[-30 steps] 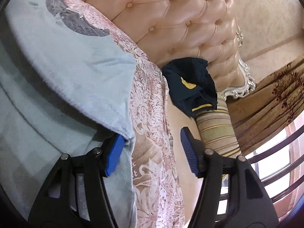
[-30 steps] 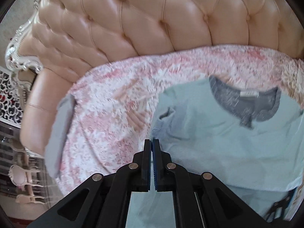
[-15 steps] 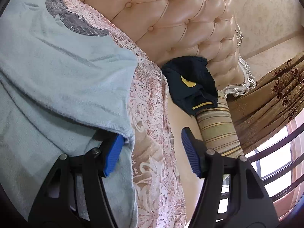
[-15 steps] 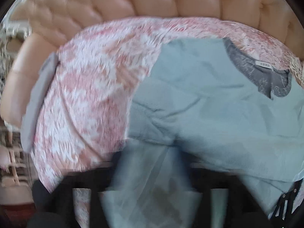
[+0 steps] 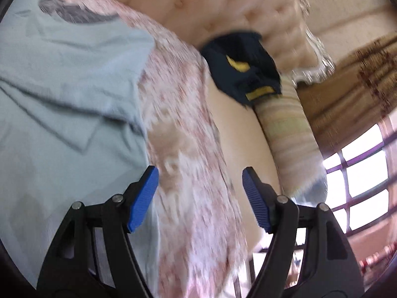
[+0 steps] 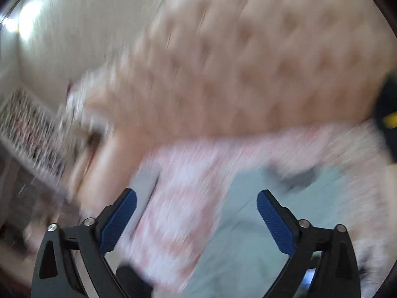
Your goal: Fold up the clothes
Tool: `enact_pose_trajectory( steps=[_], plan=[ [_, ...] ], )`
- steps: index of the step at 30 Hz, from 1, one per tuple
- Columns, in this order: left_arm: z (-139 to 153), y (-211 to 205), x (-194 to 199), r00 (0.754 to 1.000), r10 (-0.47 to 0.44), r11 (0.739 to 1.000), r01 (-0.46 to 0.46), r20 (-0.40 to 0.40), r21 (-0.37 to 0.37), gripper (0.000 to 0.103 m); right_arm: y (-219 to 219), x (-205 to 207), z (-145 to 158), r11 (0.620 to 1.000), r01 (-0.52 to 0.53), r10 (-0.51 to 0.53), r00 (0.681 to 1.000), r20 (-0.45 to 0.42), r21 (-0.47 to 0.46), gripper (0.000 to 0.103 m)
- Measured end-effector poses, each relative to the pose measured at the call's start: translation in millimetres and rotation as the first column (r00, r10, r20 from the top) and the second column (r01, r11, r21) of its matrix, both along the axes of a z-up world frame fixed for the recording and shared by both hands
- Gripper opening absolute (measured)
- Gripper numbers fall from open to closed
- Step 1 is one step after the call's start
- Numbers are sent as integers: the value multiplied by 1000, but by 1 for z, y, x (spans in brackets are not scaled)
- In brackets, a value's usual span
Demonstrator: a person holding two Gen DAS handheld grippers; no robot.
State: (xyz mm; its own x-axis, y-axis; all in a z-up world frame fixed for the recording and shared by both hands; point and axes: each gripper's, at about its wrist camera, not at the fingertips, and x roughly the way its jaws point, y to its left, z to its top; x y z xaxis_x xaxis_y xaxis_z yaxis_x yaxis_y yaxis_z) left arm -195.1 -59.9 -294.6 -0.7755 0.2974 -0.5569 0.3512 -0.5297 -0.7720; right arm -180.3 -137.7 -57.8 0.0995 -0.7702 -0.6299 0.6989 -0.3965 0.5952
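A pale blue-green top (image 5: 62, 94) with a grey collar (image 5: 74, 16) lies on the pink floral sofa cover (image 5: 188, 129), its side folded over itself. My left gripper (image 5: 199, 188) stands open above the cover, just right of the top's edge, holding nothing. In the blurred right wrist view the same top (image 6: 248, 236) lies low and to the right. There my right gripper (image 6: 196, 214) is open and empty, lifted off the fabric.
A tufted peach sofa back (image 5: 223, 7) runs behind the cover. A dark navy garment with yellow trim (image 5: 243, 64) sits at the sofa's end on a striped cushion (image 5: 287, 134). Brown curtains (image 5: 359, 79) and a barred window (image 5: 359, 178) lie beyond. A grey cloth (image 6: 146, 186) lies left of the cover.
My right gripper, shut on the top's edge a second ago, has let go, opened and swung up and left. My left gripper has pulled back off the top's edge, staying open.
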Motion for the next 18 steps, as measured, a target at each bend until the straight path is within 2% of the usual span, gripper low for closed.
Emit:
enact_pose_trajectory(
  steps=[2,4,7,9,11,13,15,16,18],
  plan=[
    [8,-8,24,998,-55,998,56,-25,38,72,47,-13,-18,993,87,-84,996,37,-74,103],
    [15,-25,59,995,-77,996,80,-57,45,72,94,-25,-37,974,175,-164,983,80,-144,103],
    [16,-67,111,995,-75,993,80,-63,86,73,165,-44,-64,921,306,-276,949,154,-240,103],
    [14,-102,129,993,-108,987,112,-43,116,73,212,-56,-82,871,392,-342,916,209,-296,103],
    [21,-136,120,985,-165,973,171,-47,155,73,255,-69,-101,814,470,-395,878,269,-341,101],
    [33,-168,100,971,-225,950,236,-77,204,73,242,-75,-128,809,484,-374,862,343,-333,91],
    [51,-196,61,948,-283,915,312,-144,255,73,229,-82,-154,805,497,-350,839,416,-324,91],
    [58,-206,41,939,-308,906,338,-152,254,73,223,-85,-168,803,503,-338,826,451,-319,91],
    [64,-216,0,926,-360,904,375,-112,204,73,210,-92,-194,800,515,-312,795,520,-309,91]
  ],
)
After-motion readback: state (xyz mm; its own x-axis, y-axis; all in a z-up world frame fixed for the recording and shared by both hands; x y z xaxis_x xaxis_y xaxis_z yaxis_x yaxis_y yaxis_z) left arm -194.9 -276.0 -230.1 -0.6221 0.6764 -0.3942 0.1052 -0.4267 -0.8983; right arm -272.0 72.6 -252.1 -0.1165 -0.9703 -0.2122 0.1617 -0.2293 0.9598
